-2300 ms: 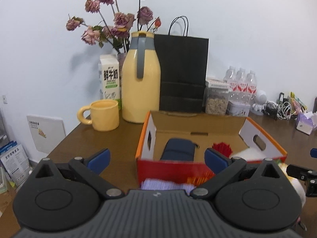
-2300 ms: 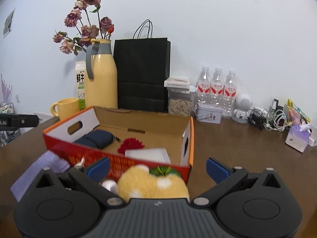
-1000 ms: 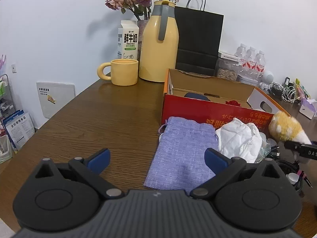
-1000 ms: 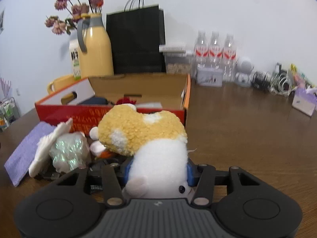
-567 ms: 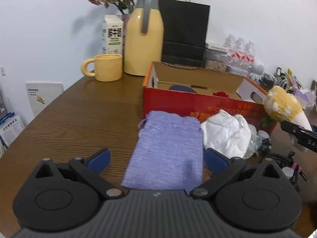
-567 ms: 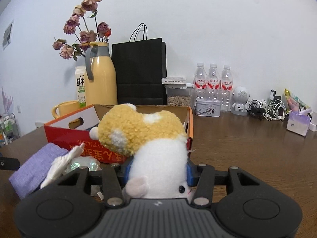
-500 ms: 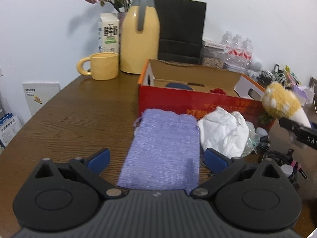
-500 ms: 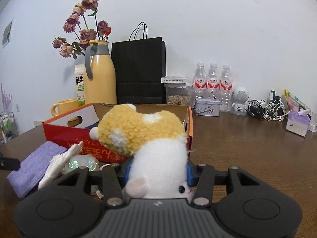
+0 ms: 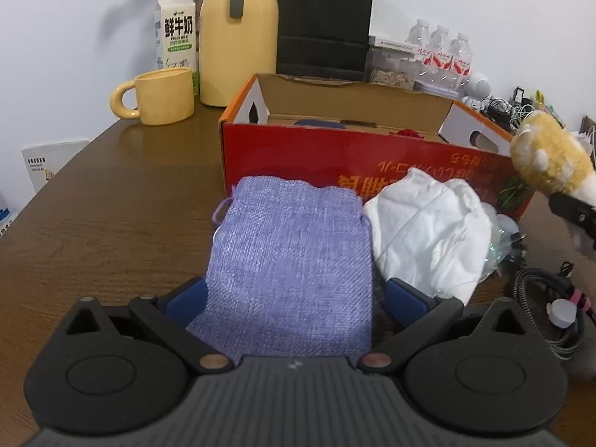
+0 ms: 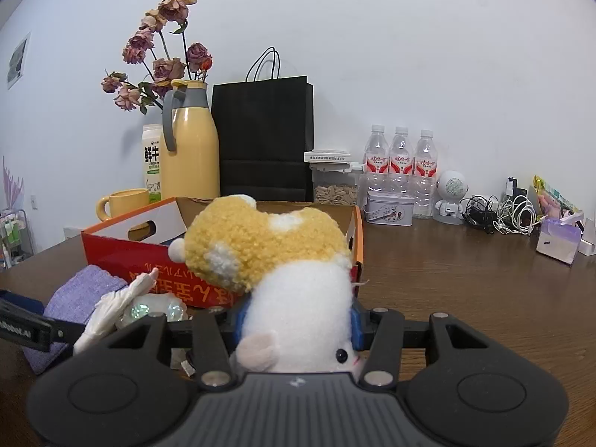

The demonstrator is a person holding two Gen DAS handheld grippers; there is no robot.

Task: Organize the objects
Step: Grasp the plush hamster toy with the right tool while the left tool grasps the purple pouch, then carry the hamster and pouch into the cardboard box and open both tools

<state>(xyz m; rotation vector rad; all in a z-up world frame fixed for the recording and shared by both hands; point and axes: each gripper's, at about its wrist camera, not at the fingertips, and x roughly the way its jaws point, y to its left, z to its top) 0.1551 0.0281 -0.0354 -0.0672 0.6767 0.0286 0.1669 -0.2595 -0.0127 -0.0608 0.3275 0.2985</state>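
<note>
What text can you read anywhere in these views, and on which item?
"鲜牛奶": milk carton, large characters.
Smaller lines beneath on the carton: too small.
Red box front: yellow characters upside down, not legible.
Water bottles red labels: too blurred.
White tin print: unreadable.

Close wrist views, shared box (image 9: 357,171) probably

A plain white wall (image 10: 409,56) backs a dark brown wood-grain table (image 10: 465,283) whose near edge curves away at the left (image 9: 74,193). Light is even and soft — the yellow jug (image 9: 238,33) casts a faint shadow on the wall. Beyond the table's left edge stand a white panel (image 9: 44,160) and a wire rack (image 10: 13,238) — details unclear.
</note>
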